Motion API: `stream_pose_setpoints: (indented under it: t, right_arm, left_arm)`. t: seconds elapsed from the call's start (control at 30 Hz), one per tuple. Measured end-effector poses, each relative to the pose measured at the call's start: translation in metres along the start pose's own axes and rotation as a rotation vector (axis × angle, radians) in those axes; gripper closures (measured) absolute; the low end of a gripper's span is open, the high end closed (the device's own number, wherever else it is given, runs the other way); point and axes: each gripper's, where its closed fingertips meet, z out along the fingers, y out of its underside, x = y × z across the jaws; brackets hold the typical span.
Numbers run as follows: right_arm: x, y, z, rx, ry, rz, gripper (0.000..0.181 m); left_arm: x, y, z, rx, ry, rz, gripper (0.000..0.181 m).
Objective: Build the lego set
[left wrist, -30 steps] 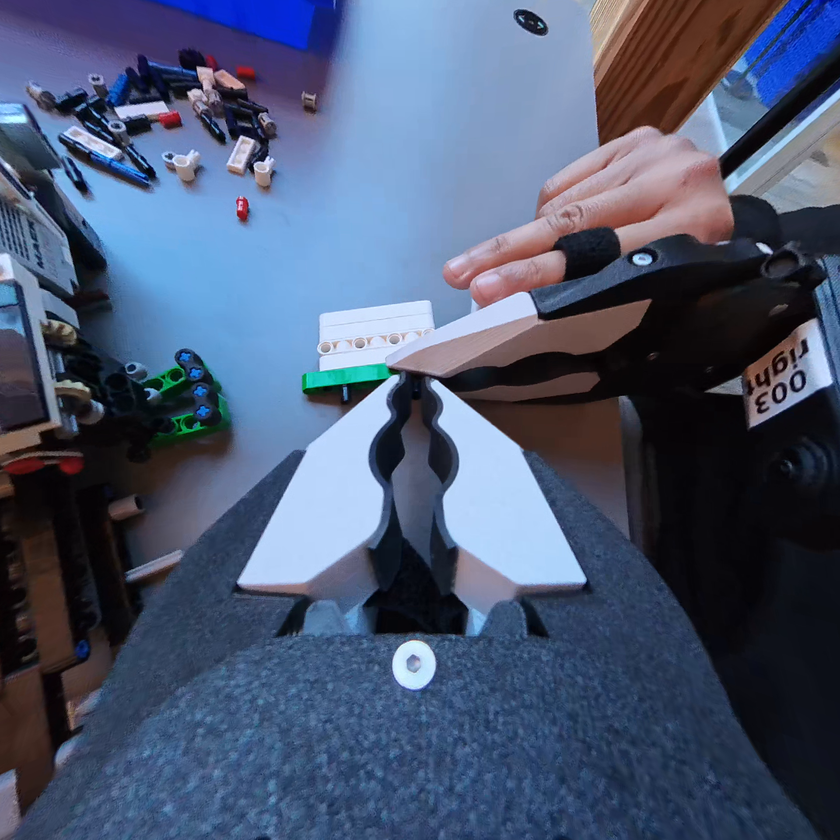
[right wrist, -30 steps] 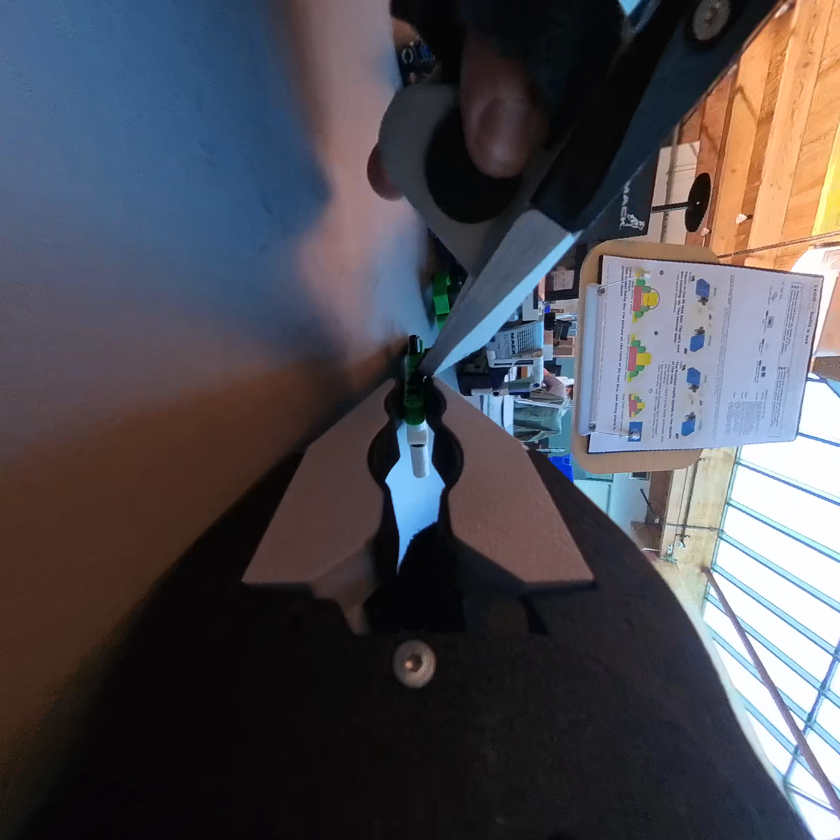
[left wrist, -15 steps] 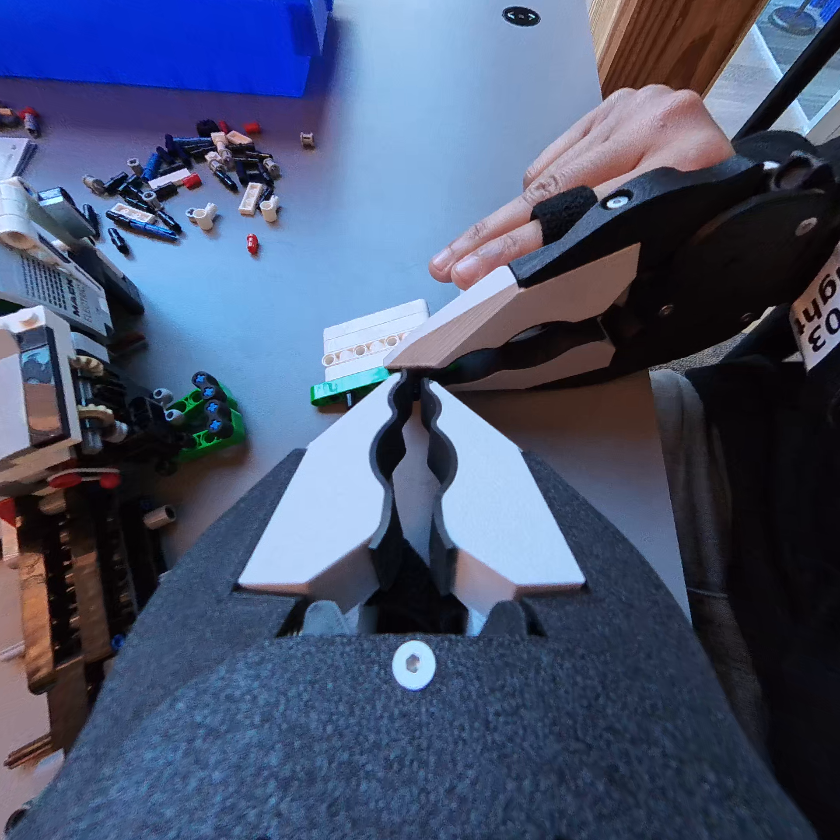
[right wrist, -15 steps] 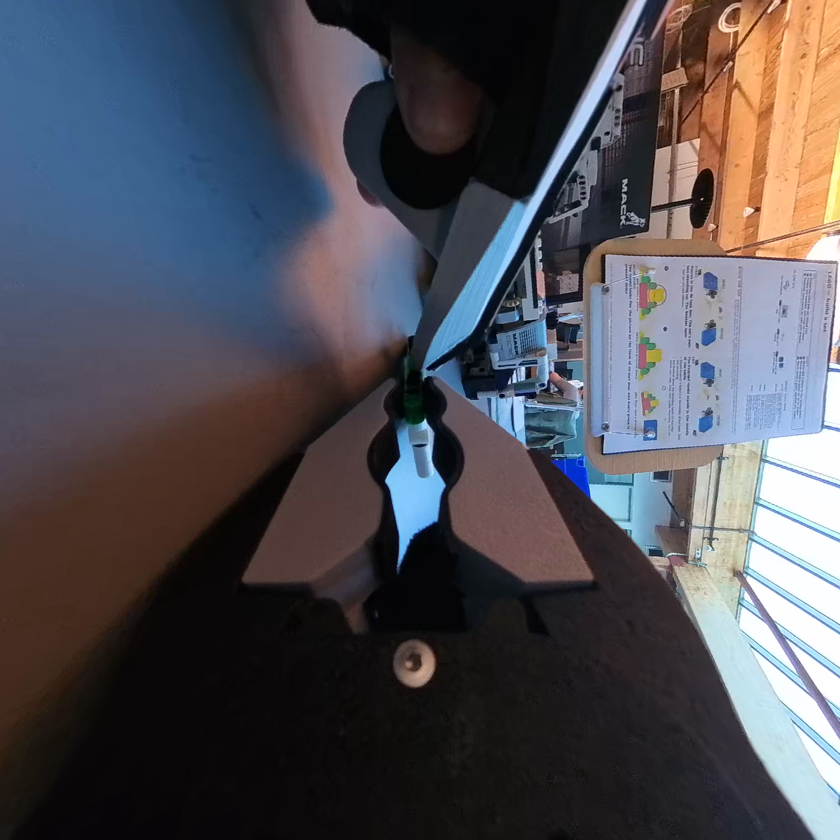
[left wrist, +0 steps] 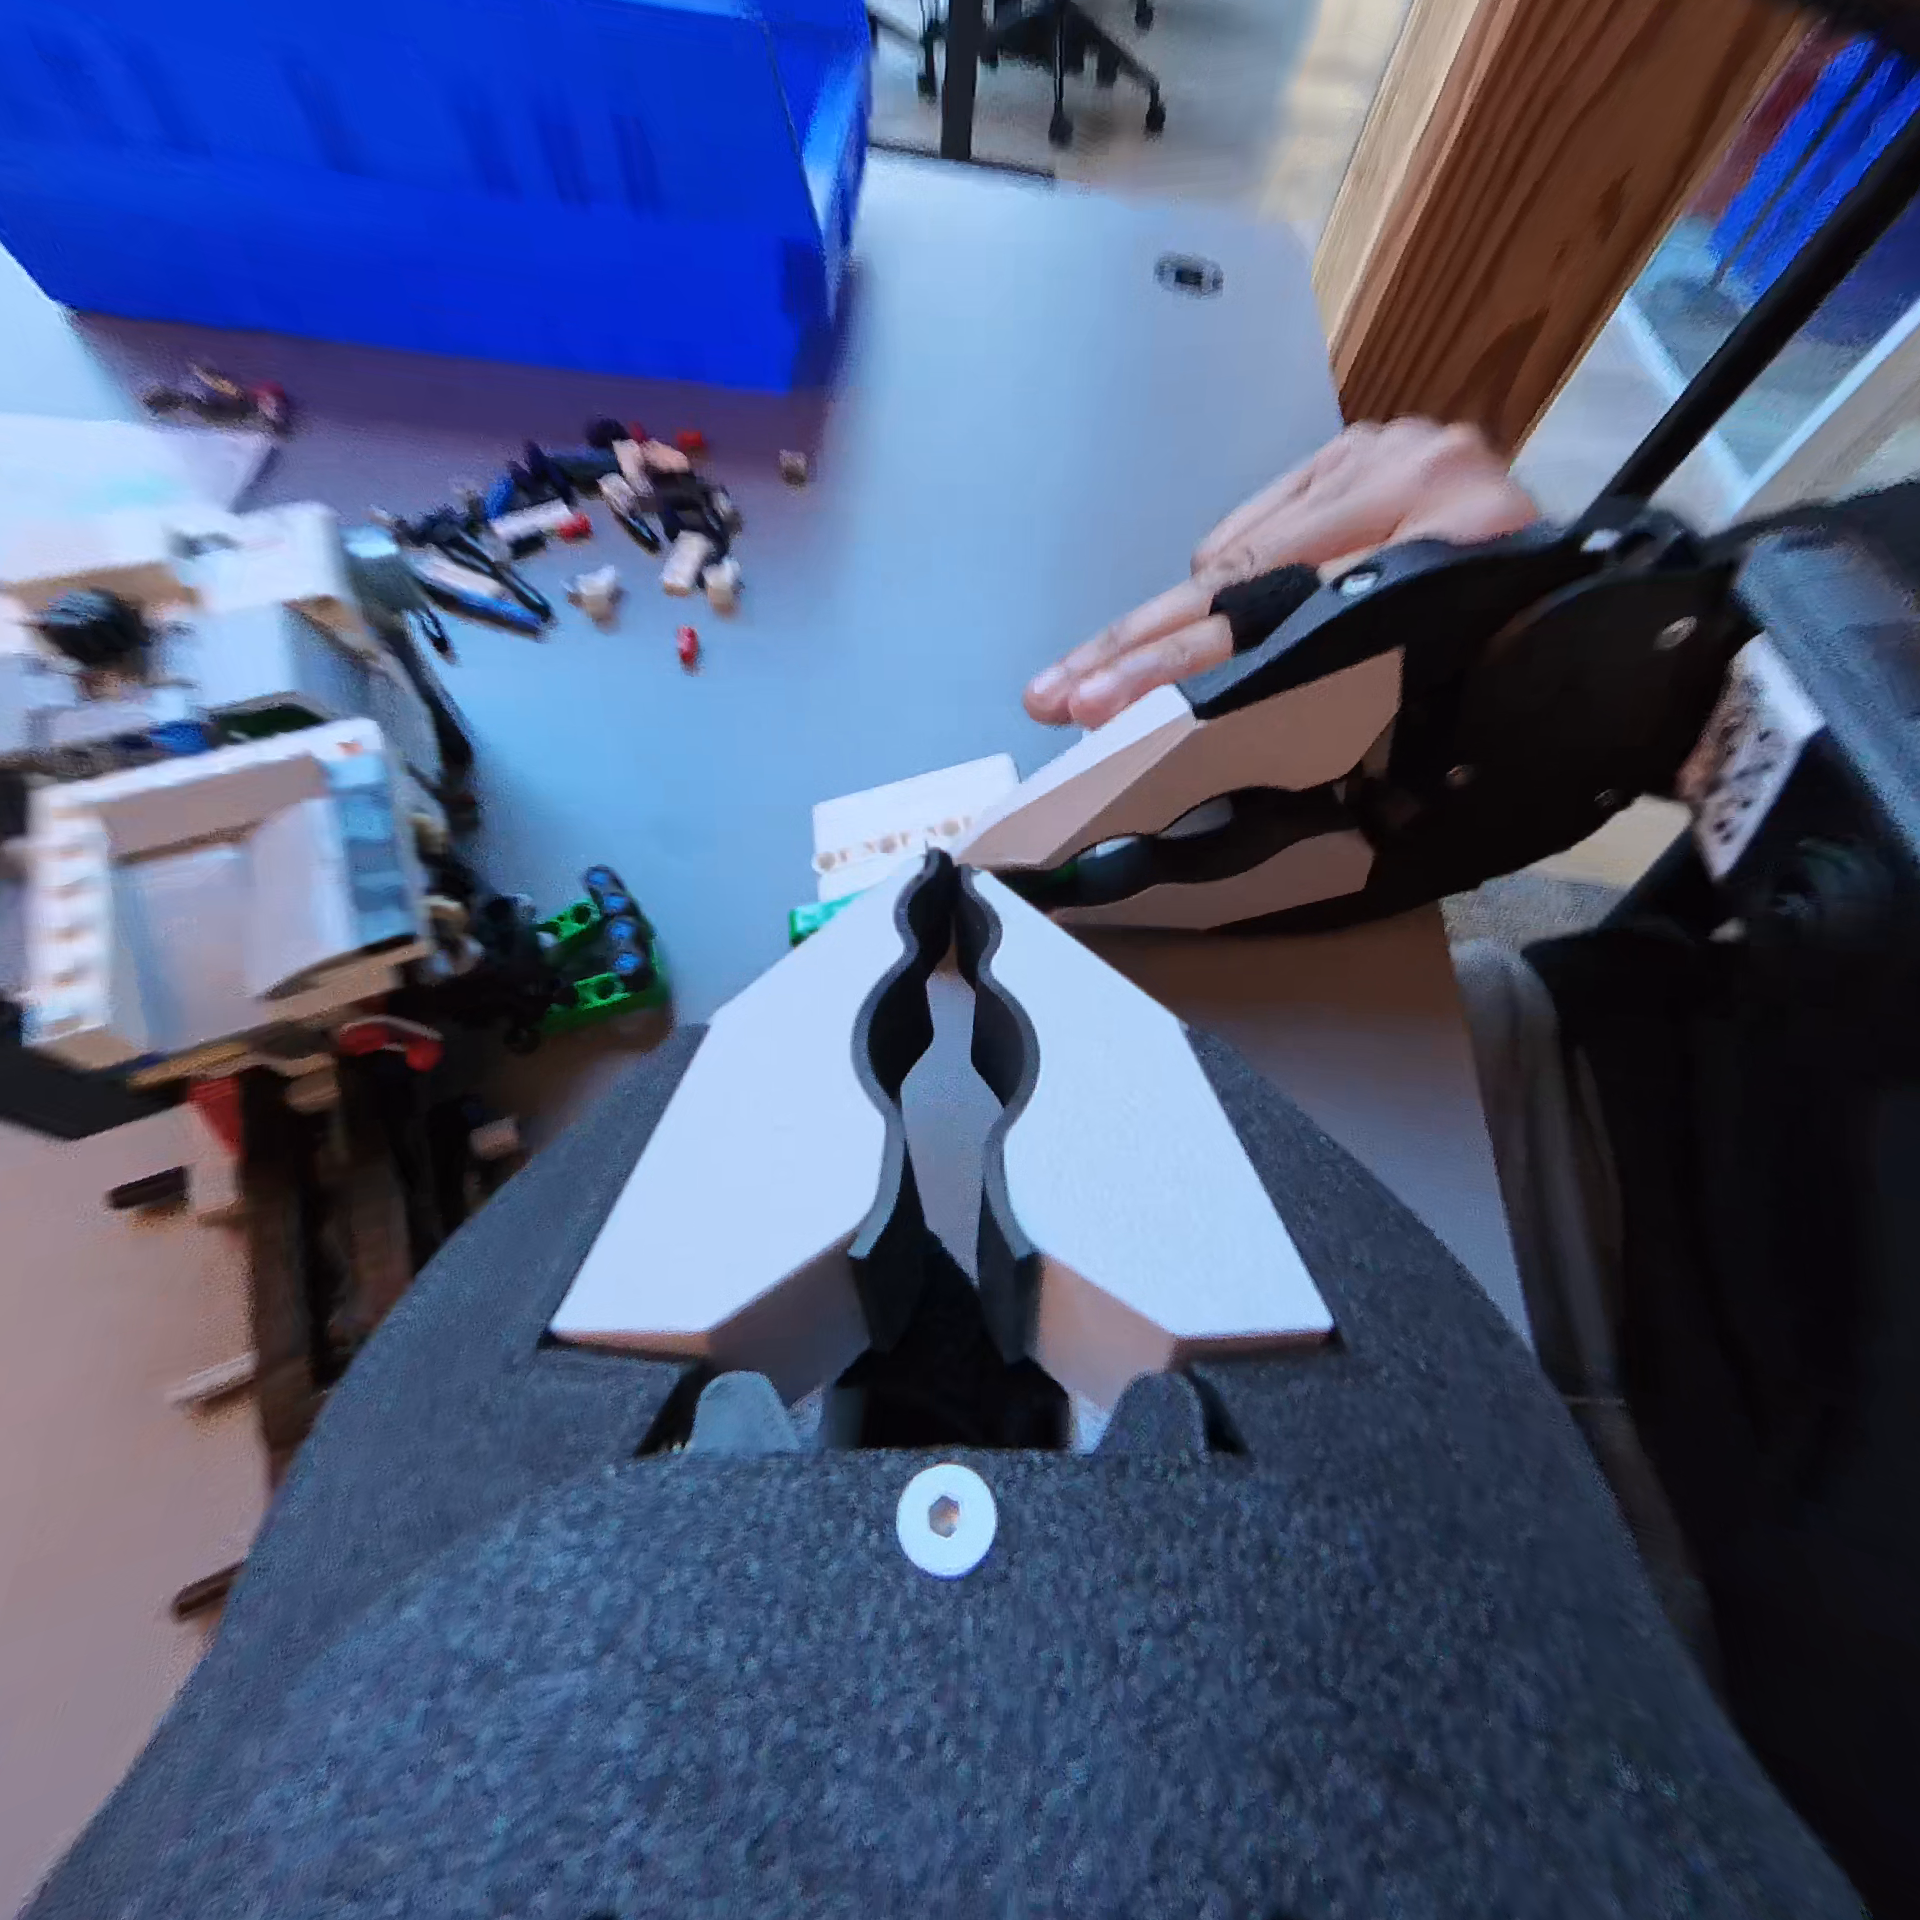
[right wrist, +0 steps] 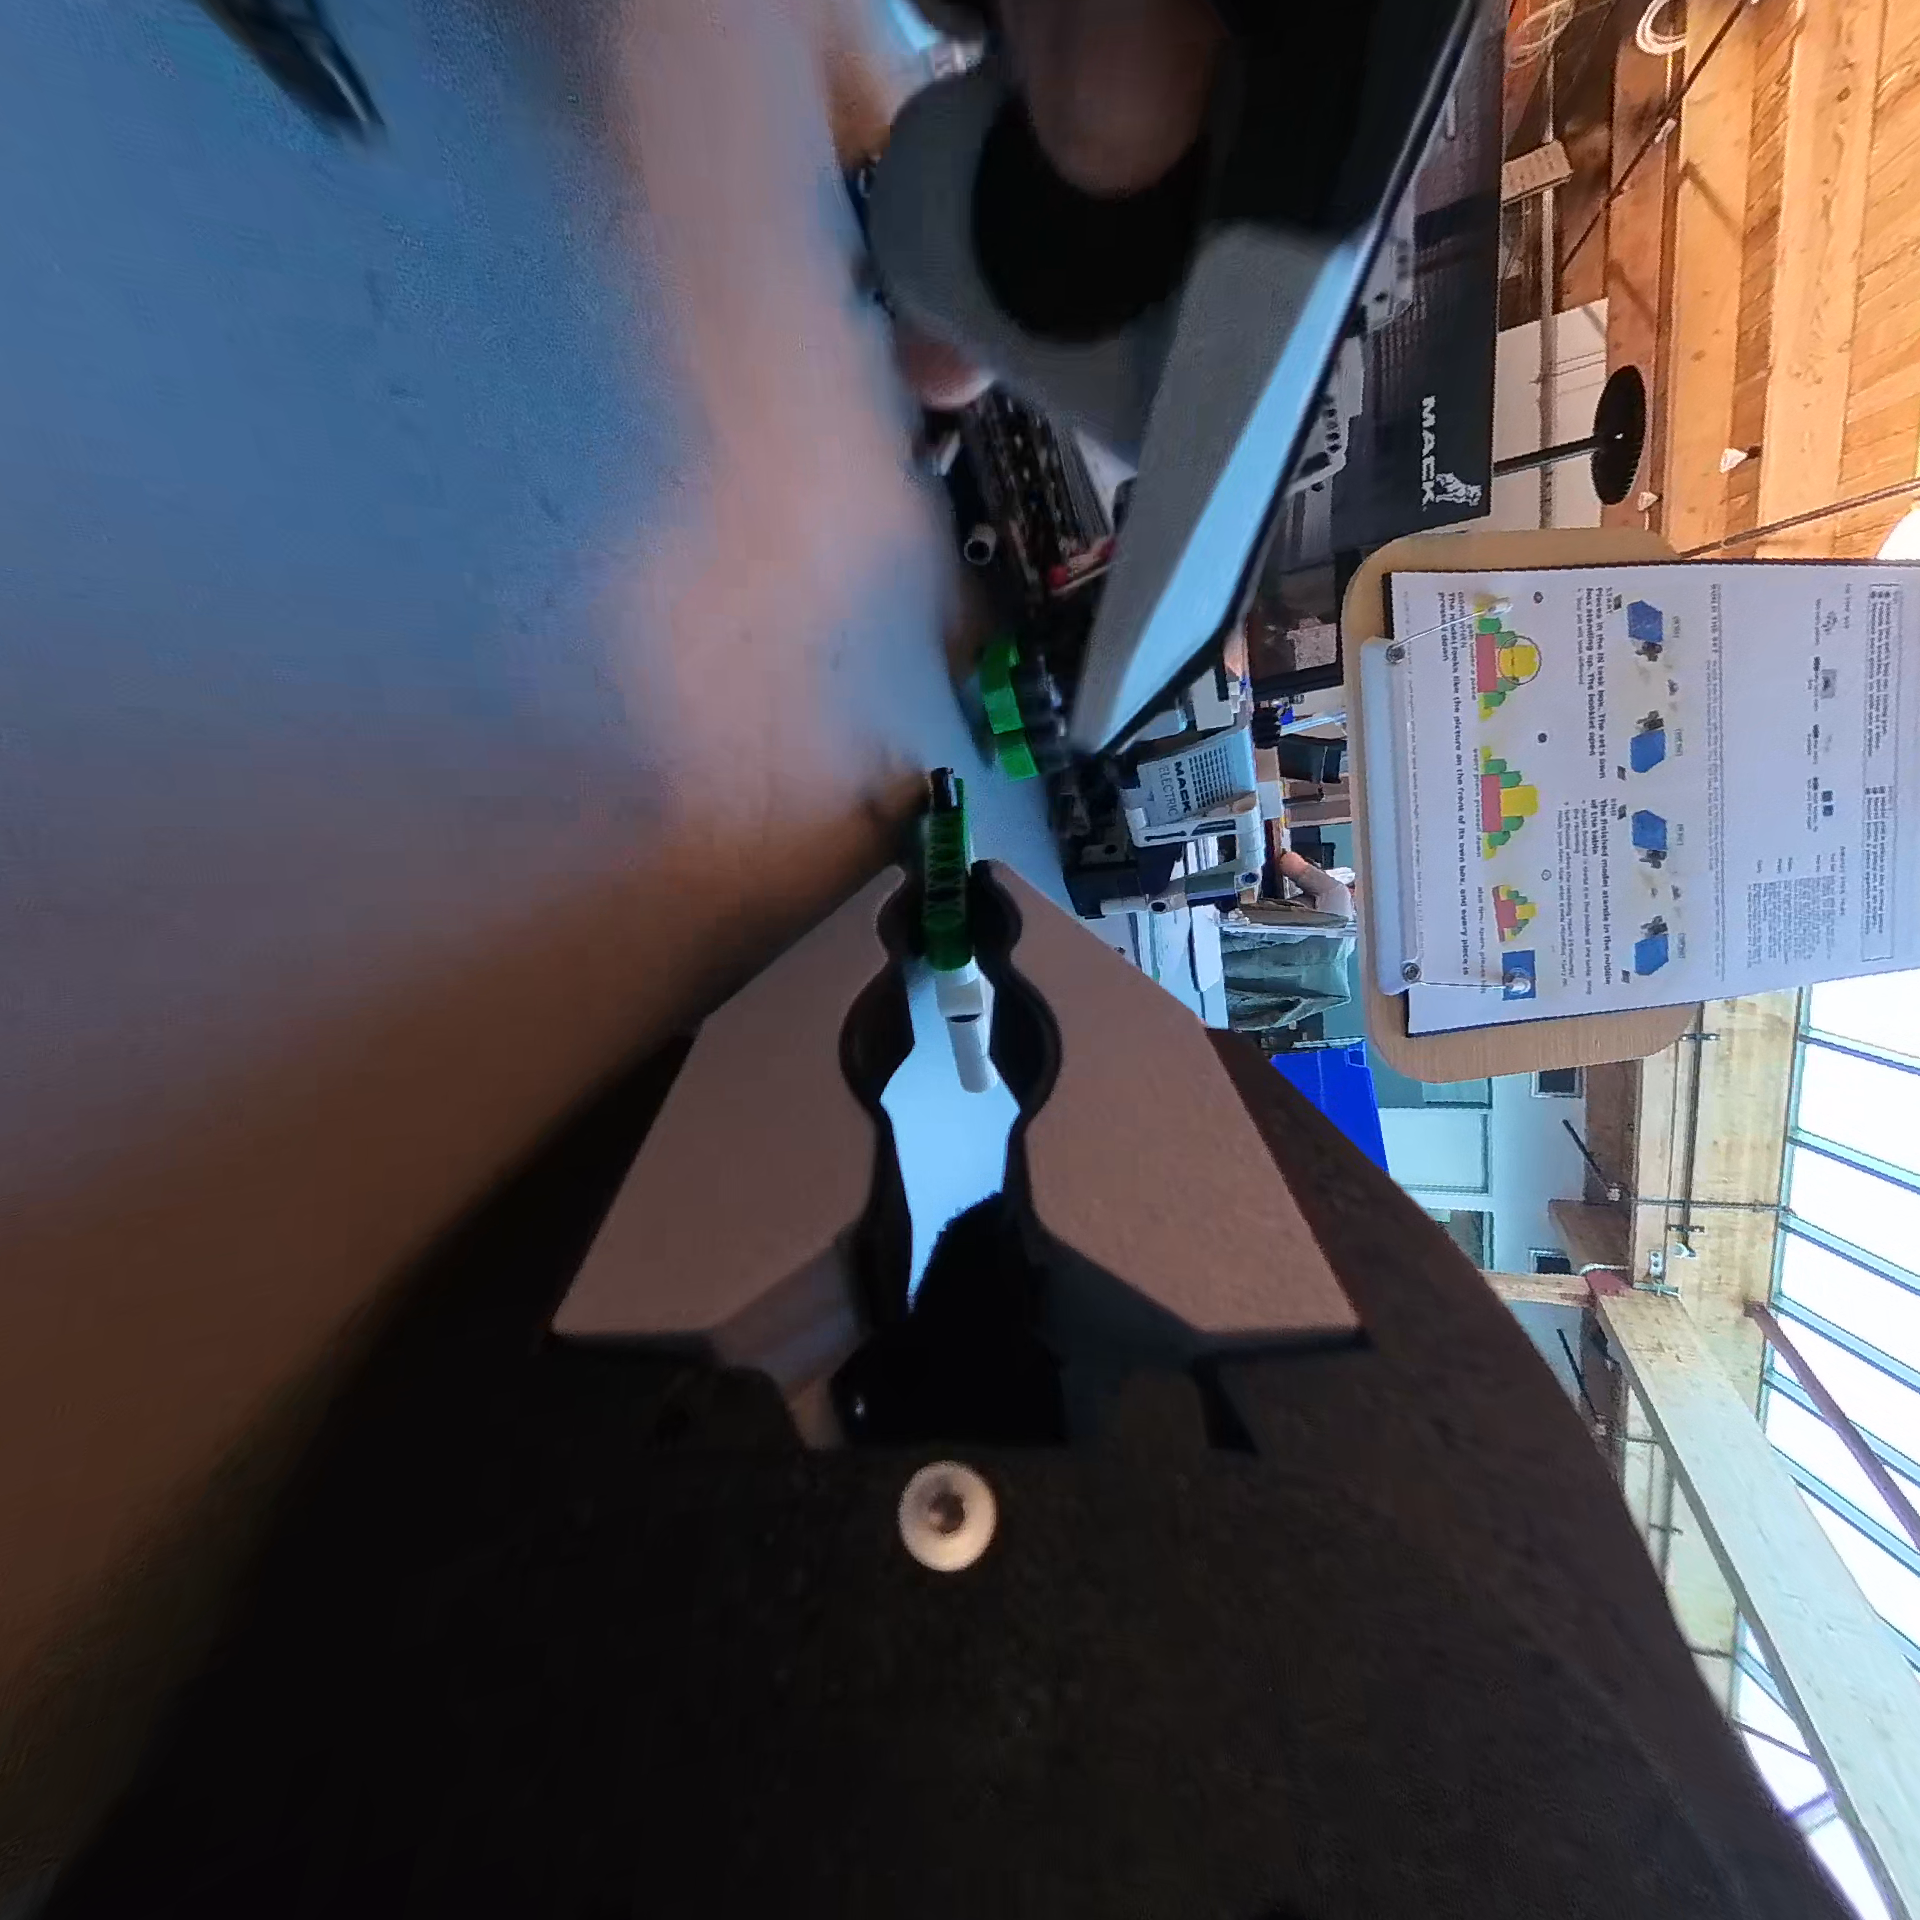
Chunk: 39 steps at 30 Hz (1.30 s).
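Observation:
My right gripper is turned on its side and shut on a green beam with a white part fixed to it, low over the grey table. In the left wrist view the right gripper comes in from the right, with a white panel and the green beam's end at its tips. My left gripper is shut with nothing visible between its fingertips, just in front of that assembly. In the right wrist view the left gripper hangs above and apart from the beam.
A partly built white and black truck model stands at the left, with a green piece with blue pins beside it. Loose parts lie farther back before a blue bin. A clipboard with an instruction sheet stands behind. The grippers' ends are close to 4 cm from one another.
My left gripper has lifted and drawn back from the green beam's tip, still shut. My right gripper keeps its hold on the beam.

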Motion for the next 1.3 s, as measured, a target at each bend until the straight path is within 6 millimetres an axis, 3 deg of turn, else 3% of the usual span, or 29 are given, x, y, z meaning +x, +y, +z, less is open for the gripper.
stream_pose_setpoints:
  t: [0.17, 0.33, 0.47, 0.57, 0.63, 0.77, 0.9, 1.03, 1.17, 1.3]
  right_arm:
    - [0.001, 0.0, 0.0, 0.01, 0.007, 0.02, 0.174]
    - [0.002, 0.0, 0.0, 0.024, 0.007, 0.04, 0.174]
    - [0.003, 0.0, -0.001, 0.03, 0.007, 0.047, 0.174]
    - [0.003, 0.0, -0.001, 0.033, 0.004, 0.053, 0.174]
    - [0.003, 0.0, -0.001, 0.033, 0.005, 0.054, 0.174]
    - [0.003, 0.0, -0.001, 0.032, 0.008, 0.051, 0.174]
    - [0.003, 0.0, -0.001, 0.031, 0.01, 0.051, 0.174]
    - [0.003, 0.0, -0.001, 0.031, 0.01, 0.051, 0.174]
    - [0.003, 0.0, -0.001, 0.031, 0.01, 0.05, 0.174]
    - [0.003, 0.0, -0.001, 0.031, 0.01, 0.05, 0.175]
  left_arm:
    - [-0.018, -0.027, -0.046, 0.197, -0.018, -0.076, 0.181]
    - [-0.026, -0.029, -0.049, 0.224, -0.093, -0.022, 0.181]
    - [-0.019, -0.024, -0.048, 0.205, -0.1, 0.037, 0.177]
    - [-0.009, -0.024, -0.062, 0.224, -0.137, 0.018, 0.172]
    - [0.006, -0.013, -0.072, 0.163, -0.146, -0.045, 0.159]
    - [0.034, 0.021, -0.09, 0.093, -0.405, -0.146, 0.152]
    - [0.075, 0.056, -0.089, 0.088, -0.631, -0.212, 0.154]
    - [0.098, 0.064, -0.083, 0.077, -0.721, -0.158, 0.155]
    - [0.105, 0.082, -0.058, -0.034, -0.661, -0.159, 0.153]
    - [0.101, 0.09, -0.051, -0.048, -0.626, -0.201, 0.158]
